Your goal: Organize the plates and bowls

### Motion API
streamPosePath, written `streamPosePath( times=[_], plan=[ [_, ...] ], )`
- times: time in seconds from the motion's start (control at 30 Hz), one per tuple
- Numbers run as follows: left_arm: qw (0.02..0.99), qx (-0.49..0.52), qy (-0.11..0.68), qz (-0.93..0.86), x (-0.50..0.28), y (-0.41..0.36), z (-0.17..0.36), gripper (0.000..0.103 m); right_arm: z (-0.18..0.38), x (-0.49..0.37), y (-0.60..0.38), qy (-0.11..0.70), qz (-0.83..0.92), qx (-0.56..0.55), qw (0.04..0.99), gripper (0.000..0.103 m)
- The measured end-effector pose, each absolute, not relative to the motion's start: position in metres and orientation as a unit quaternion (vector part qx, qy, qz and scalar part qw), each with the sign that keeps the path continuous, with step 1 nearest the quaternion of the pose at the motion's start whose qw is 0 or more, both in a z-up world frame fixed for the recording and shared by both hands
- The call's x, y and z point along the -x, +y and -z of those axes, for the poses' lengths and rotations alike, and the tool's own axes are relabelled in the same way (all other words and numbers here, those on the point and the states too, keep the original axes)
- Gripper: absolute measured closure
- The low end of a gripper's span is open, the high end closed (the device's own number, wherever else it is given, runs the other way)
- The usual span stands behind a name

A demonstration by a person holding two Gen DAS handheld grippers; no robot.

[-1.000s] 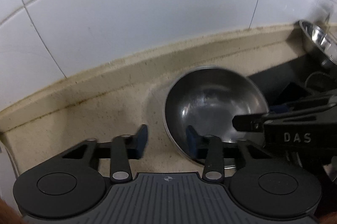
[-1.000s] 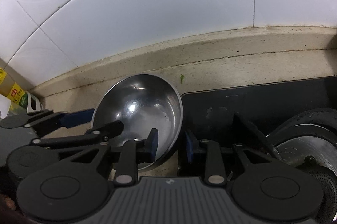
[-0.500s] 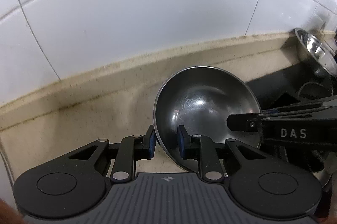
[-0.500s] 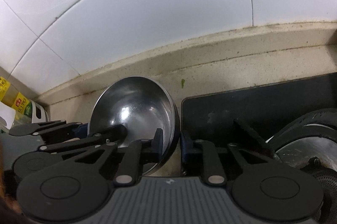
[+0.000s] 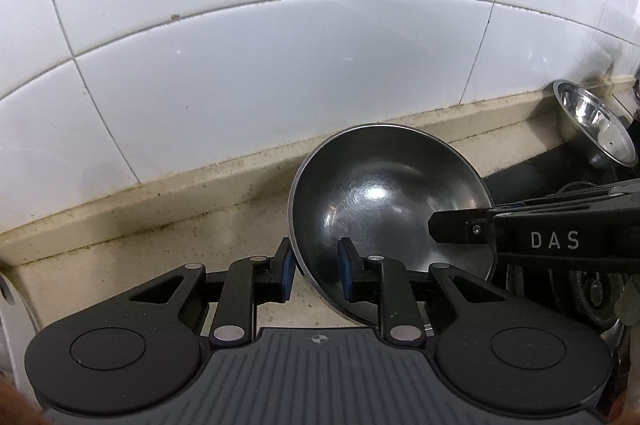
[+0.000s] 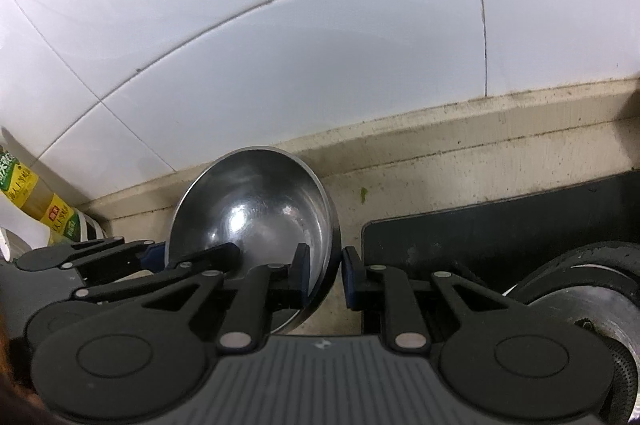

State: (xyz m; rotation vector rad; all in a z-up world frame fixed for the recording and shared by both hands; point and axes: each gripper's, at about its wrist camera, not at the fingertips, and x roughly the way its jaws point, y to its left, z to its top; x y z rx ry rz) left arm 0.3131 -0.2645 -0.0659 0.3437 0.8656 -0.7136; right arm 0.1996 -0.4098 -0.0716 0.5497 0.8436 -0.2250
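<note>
left fingers: the left gripper point(image 5: 312, 271) has its blue pads either side of the steel bowl point(image 5: 390, 201), one pad outside the wall and one inside; they sit close on the near-left rim, pinching it as far as I can judge
right fingers: the right gripper point(image 6: 324, 275) straddles the opposite rim of the same bowl point(image 6: 256, 217), one pad inside and one outside, closed down on the metal, though a sliver of gap at the outer pad cannot be ruled out
why two grips: a thin, slick, round wall gives a single pinch little to bite on, so holding it at two edges probably stops it swinging or slipping
bowl: tilted, its mouth turned toward both cameras (the hollow catches a bright glare); its underside is hidden, so whether it touches the table point(image 5: 140, 257) I cannot tell
second bowl: a smaller steel bowl point(image 5: 592, 129) leans far right against the tiled wall point(image 5: 280, 65), likely where this one belongs
beyond: black stove top point(image 6: 500, 225) just beside the held bowl, yellow-labelled bottle point(image 6: 28, 193) at far left
</note>
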Motion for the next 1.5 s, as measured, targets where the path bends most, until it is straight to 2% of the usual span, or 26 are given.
streamPosePath(
  times=[0.4, 0.83, 1.2, 1.3, 1.43, 1.5],
  plan=[
    [0.847, -0.153, 0.388, 0.330, -0.301, -0.247, 0.045, 0.071, 0.049, -0.197, -0.395, 0.388, 0.100, -0.249, 0.882, 0.087],
    [0.869, -0.133, 0.368, 0.303, -0.267, -0.187, 0.011, 0.066, 0.024, -0.182, -0.336, 0.396, 0.054, -0.220, 0.890, 0.087],
    [0.860, -0.132, 0.403, 0.284, -0.249, -0.153, 0.032, 0.065, 0.039, -0.175, -0.293, 0.442, 0.024, -0.193, 0.876, 0.087],
    [0.857, -0.132, 0.410, 0.284, -0.247, -0.146, 0.039, 0.063, 0.052, -0.176, -0.285, 0.459, 0.023, -0.186, 0.869, 0.086],
    [0.869, -0.127, 0.391, 0.276, -0.243, -0.127, 0.036, 0.060, 0.050, -0.174, -0.282, 0.452, 0.049, -0.146, 0.879, 0.072],
    [0.872, -0.116, 0.386, 0.278, -0.241, -0.115, 0.032, 0.056, 0.046, -0.170, -0.287, 0.446, 0.046, -0.152, 0.881, 0.069]
  ],
)
